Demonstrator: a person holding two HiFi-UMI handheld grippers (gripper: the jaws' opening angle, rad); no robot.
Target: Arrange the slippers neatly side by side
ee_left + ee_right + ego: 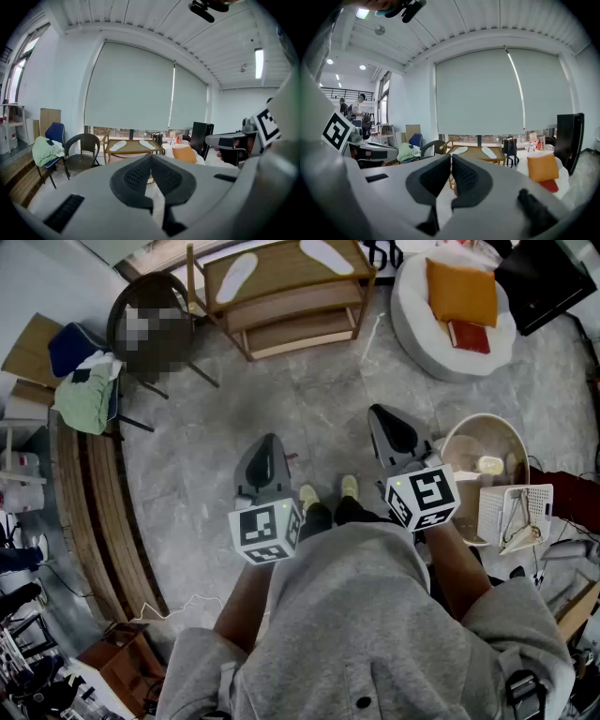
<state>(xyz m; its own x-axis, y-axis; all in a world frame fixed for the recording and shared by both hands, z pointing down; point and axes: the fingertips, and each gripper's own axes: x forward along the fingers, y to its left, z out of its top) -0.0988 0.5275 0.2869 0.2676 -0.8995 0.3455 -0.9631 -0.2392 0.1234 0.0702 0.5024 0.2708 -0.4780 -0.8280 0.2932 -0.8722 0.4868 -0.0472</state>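
Two white slippers [236, 276] [326, 253] lie apart, angled outward, on the top of a wooden rack [281, 306] at the far side of the floor. In the left gripper view these slippers [117, 145] [147, 144] sit far ahead on the rack, and the right gripper view shows them [460, 150] [490, 152] equally distant. My left gripper [267, 442] [151, 157] is held in front of the body, jaws shut with nothing between them. My right gripper [380, 413] [451, 157] is level with it on the right, also shut and empty.
A dark wicker chair [150, 320] stands left of the rack, and a blue chair with a green cloth [84, 395] beyond it. A white beanbag with an orange cushion [459, 292] lies at the right. A round basket [487, 460] stands near my right gripper. Grey stone floor [309, 409] stretches to the rack.
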